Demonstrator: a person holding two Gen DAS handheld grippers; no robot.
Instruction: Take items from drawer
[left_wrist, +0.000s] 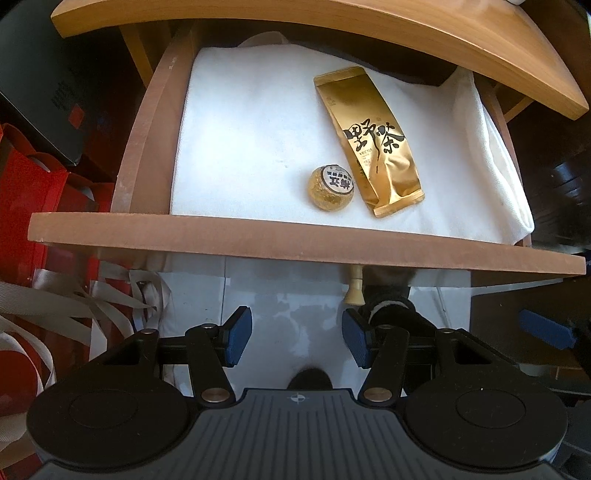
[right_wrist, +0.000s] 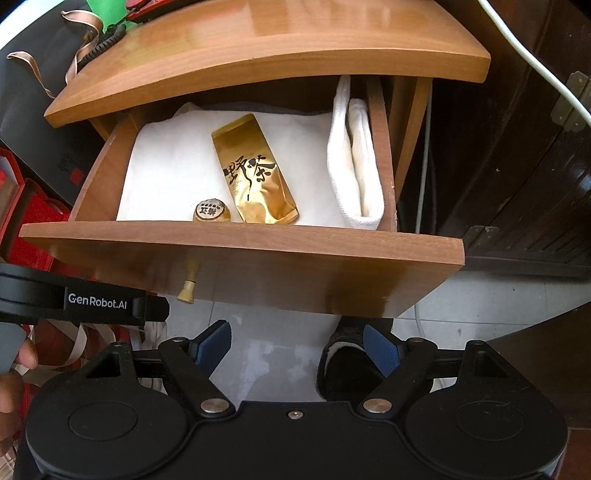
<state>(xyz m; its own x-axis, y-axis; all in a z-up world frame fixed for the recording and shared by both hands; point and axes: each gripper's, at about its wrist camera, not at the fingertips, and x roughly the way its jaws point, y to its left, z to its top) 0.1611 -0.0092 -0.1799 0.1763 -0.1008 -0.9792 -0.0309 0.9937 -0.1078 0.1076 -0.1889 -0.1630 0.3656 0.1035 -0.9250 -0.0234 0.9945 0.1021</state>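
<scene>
The wooden drawer (left_wrist: 295, 242) (right_wrist: 240, 240) stands pulled out, lined with a white cloth (left_wrist: 251, 140) (right_wrist: 170, 177). On the cloth lie a gold tea packet (left_wrist: 369, 140) (right_wrist: 255, 177) with black characters and, just left of its near end, a small round gold-wrapped tea ball (left_wrist: 331, 187) (right_wrist: 211, 212). My left gripper (left_wrist: 297, 338) hangs open above the floor in front of the drawer, nothing between its blue pads. My right gripper (right_wrist: 297, 349) is open too, in front of the drawer's front panel, and holds nothing.
The cabinet top (left_wrist: 332, 22) (right_wrist: 258, 40) overhangs the drawer's back. A small knob (left_wrist: 354, 288) (right_wrist: 188, 284) sticks out of the drawer front. Red bags with ribbons (left_wrist: 37, 206) stand left. A black slipper (right_wrist: 347, 362) rests on the tiled floor. A dark wooden cabinet (right_wrist: 517, 166) stands right.
</scene>
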